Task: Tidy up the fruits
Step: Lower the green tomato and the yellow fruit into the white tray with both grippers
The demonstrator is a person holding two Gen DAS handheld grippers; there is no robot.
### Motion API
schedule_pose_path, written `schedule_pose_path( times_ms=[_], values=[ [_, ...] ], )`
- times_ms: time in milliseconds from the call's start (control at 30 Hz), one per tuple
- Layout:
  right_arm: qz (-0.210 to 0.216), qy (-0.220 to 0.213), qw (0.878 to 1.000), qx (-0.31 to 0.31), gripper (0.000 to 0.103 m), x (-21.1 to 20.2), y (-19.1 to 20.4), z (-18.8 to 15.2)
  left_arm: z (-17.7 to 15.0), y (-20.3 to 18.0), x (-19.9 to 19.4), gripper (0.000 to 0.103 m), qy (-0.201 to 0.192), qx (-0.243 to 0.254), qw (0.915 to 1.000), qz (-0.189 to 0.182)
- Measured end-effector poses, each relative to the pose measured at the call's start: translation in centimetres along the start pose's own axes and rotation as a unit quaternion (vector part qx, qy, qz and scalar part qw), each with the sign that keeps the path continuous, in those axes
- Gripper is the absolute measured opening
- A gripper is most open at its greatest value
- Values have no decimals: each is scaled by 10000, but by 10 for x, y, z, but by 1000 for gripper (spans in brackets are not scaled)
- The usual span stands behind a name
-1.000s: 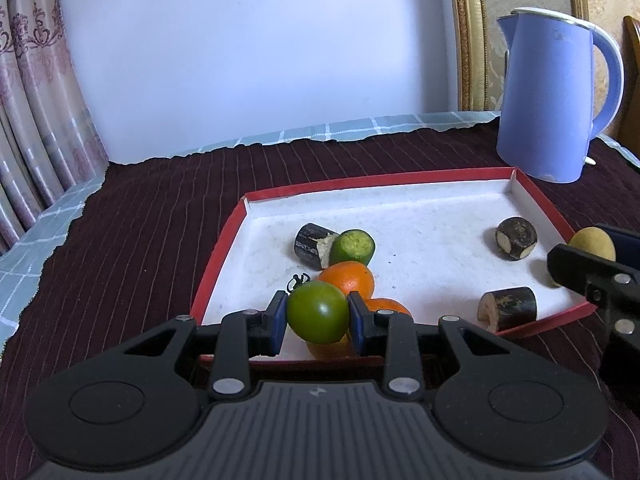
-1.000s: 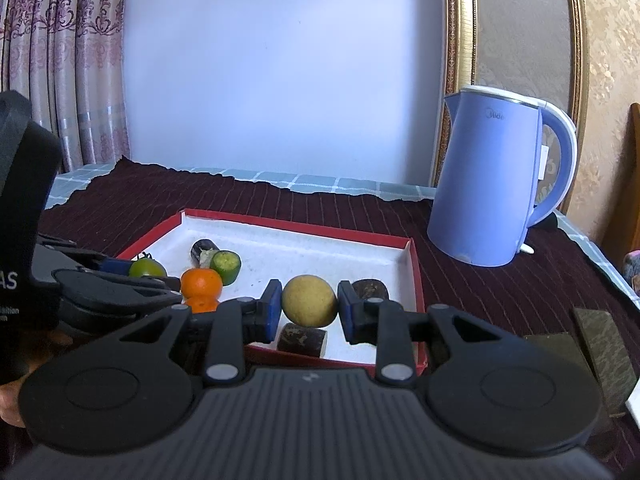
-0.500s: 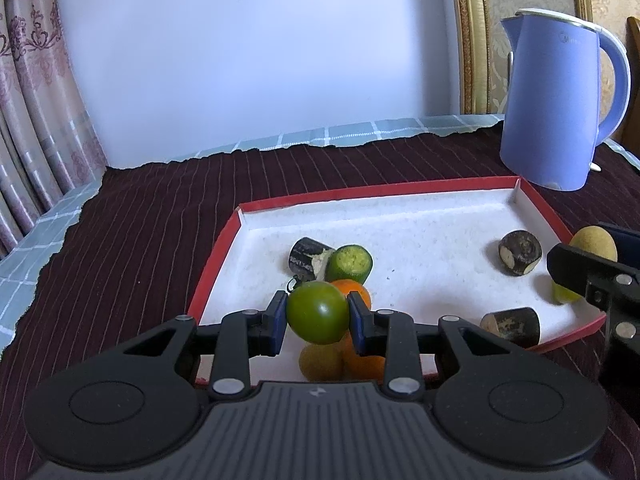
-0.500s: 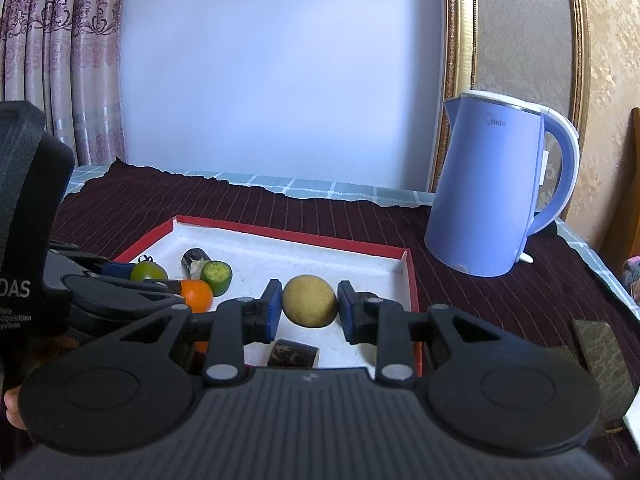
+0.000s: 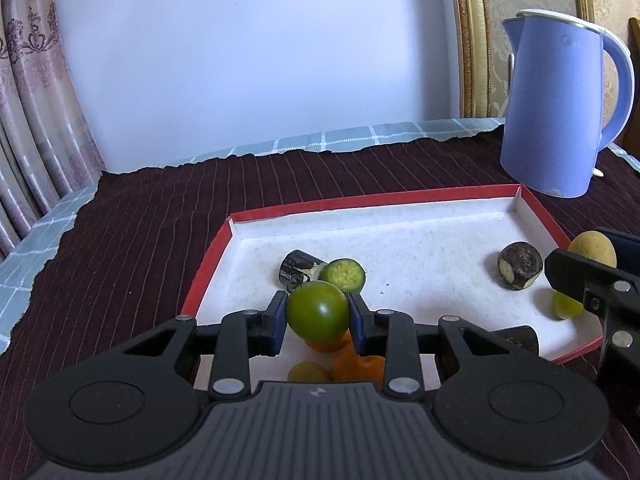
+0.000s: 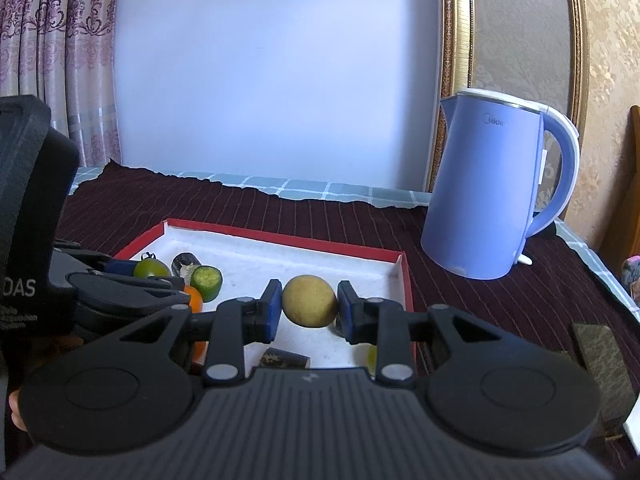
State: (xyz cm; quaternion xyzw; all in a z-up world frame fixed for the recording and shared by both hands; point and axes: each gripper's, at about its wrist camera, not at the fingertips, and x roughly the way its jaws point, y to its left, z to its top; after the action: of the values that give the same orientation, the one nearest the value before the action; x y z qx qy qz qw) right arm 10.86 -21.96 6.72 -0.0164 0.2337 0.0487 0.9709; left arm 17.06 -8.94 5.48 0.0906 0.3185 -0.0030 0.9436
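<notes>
left hand-held gripper (image 5: pixel 318 318): clenched on green tomato (image 5: pixel 318 312), lifted over near left part of tray (image 5: pixel 536 216). right hand-held gripper (image 6: pixel 309 308): clenched on round yellow fruit (image 6: pixel 309 300), raised above tray's near right corner.

step in hand, as judged: carrying both fruits off for sorting. keep both grips steady and light, since smooth round skins could roll out between the pads. lift clear of the red rim before travelling; keep the two tools well apart, also clear of blue kettle (image 5: pixel 560 108) by the desk's far right edge. lower fully before letting go.

tray, white inside, red-edged, on dark striped cloth (image 5: pixel 132 240). inside: cut green piece (image 5: pixel 344 276) touching dark stub (image 5: pixel 294 266); orange fruits (image 5: pixel 354 364) plus small yellow one (image 5: pixel 308 372) at near edge; dark round chunk (image 5: pixel 519 266) toward right; pale green fruit (image 5: pixel 566 306) near right corner.
</notes>
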Motion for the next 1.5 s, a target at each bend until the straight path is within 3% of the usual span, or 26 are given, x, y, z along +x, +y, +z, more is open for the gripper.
schedule_pose_path(
  times_ms=[1500],
  values=[
    [-256, 321, 9988, 275, 28, 53, -14, 14, 21, -6, 31, 31, 127, -11, 9999, -26]
  ],
)
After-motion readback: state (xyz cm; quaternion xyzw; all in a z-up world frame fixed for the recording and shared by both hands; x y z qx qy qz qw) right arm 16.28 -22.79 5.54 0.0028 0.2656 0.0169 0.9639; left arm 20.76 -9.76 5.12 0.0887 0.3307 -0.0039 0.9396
